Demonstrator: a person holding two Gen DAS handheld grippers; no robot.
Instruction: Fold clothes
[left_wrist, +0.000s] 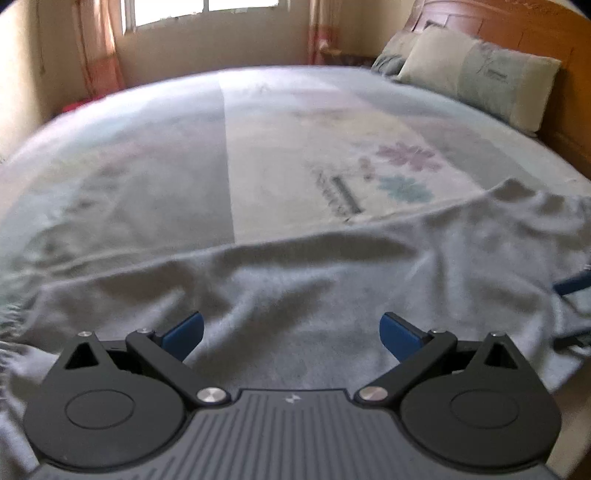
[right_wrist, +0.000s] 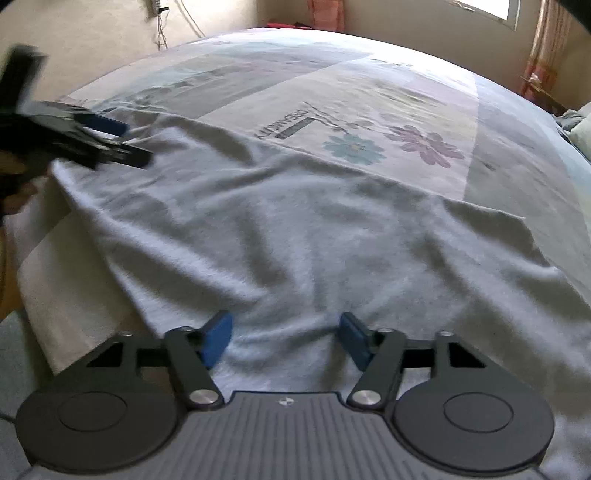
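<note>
A bedroom in a home is shown. Most of both views is filled by a wide bed (left_wrist: 147, 166), which is covered with a pale patchwork sheet (right_wrist: 369, 110) printed with flowers (left_wrist: 408, 155) and some lettering. Two pillows (left_wrist: 476, 77) are propped against a carved wooden headboard (left_wrist: 535, 33) at one end. Daylight is let in through a window (left_wrist: 199, 11) in the plain cream wall, and pinkish curtains (left_wrist: 105, 51) are hung beside it. Cables (right_wrist: 162, 26) are seen trailing down another wall.
</note>
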